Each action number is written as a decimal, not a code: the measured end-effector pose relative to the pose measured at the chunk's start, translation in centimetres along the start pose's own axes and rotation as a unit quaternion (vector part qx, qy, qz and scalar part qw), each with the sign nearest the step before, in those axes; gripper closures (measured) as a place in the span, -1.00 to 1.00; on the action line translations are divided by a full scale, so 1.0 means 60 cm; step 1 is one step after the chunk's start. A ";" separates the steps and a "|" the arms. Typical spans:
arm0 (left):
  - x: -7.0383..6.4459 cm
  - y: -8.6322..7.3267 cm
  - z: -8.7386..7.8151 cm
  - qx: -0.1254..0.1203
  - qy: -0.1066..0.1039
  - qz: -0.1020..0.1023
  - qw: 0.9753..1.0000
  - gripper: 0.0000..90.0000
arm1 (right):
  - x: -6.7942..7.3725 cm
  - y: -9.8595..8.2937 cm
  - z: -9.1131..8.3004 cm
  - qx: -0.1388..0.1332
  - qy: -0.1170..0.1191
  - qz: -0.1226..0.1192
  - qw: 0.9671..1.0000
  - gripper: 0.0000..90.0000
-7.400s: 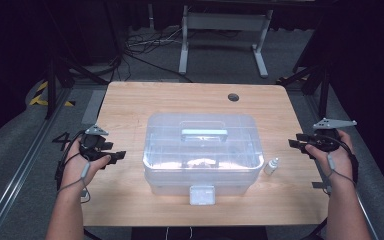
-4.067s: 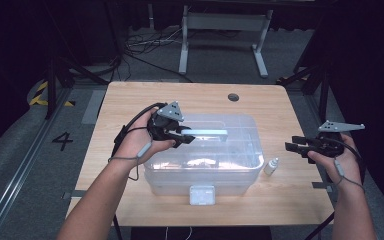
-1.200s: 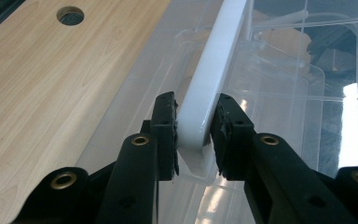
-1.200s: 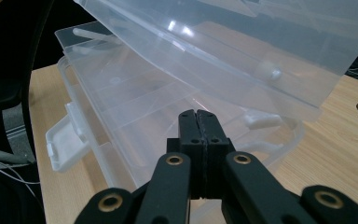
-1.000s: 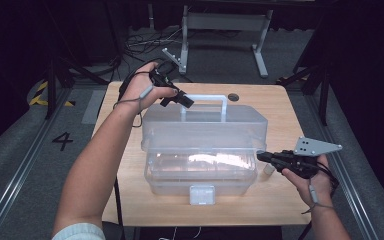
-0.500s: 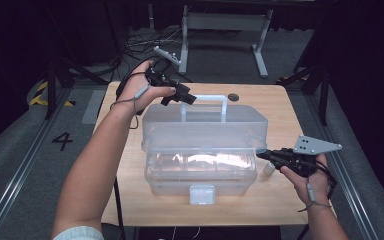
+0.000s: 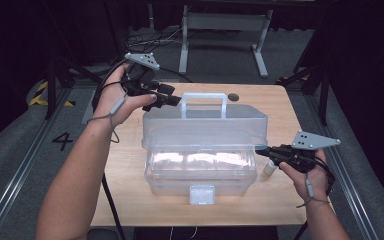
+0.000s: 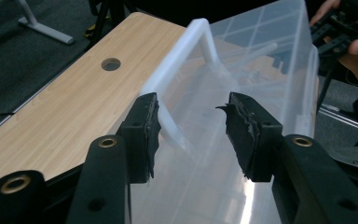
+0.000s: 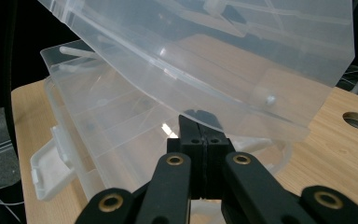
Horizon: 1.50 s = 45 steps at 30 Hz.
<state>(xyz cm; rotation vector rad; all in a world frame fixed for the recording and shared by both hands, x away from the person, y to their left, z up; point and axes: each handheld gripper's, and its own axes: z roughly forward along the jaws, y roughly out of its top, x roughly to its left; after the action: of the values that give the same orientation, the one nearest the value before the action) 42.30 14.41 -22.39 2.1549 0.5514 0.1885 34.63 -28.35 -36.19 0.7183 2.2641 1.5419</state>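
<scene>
A clear plastic toolbox has its base [image 7: 200, 172] on the wooden table [image 7: 130, 165] and its lid [image 7: 205, 127] swung up. The lid's white handle [image 7: 203, 97] points up at the back. My left gripper [image 7: 172, 100] is at the handle's left end. In the left gripper view it [image 8: 191, 107] is open, and the near leg of the handle [image 8: 186, 51] runs just inside its left pad. My right gripper [image 7: 262, 150] is shut and empty, with its tip at the box's right end under the lid. In the right gripper view its tip [image 9: 204, 116] reaches in below the lid [image 9: 205, 42].
A small white bottle [image 7: 269, 167] stands on the table beside the box's right end, under my right gripper. The box's white latch [image 7: 201, 194] hangs at the front. A cable hole [image 7: 233, 96] is in the table behind the box. Dark floor and stand legs surround the table.
The lid has gone from closed to raised, lifted by my left gripper at the handle. My right gripper has moved in to the box's right end. Little has moved in the last half second.
</scene>
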 end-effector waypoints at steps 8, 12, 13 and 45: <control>-0.035 -0.028 -0.021 0.005 0.007 0.009 1.000 0.42 | -0.005 0.011 0.003 -0.004 -0.002 0.008 1.000 1.00; -0.050 -0.045 -0.034 -0.006 0.020 0.014 1.000 0.63 | -0.009 0.016 0.004 -0.004 -0.005 0.009 1.000 1.00; -0.052 -0.049 -0.039 -0.014 0.023 0.011 1.000 0.69 | -0.010 0.016 0.005 -0.002 -0.004 0.009 1.000 1.00; -0.104 -0.181 -0.028 -0.031 0.028 -0.018 0.999 0.99 | -0.016 0.037 0.012 -0.014 -0.032 0.015 0.999 1.00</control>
<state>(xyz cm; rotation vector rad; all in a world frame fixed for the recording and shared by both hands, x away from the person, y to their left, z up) 32.75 18.45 -29.64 2.0834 0.6085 0.2423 36.27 -27.68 -34.42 0.7859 2.1912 1.5379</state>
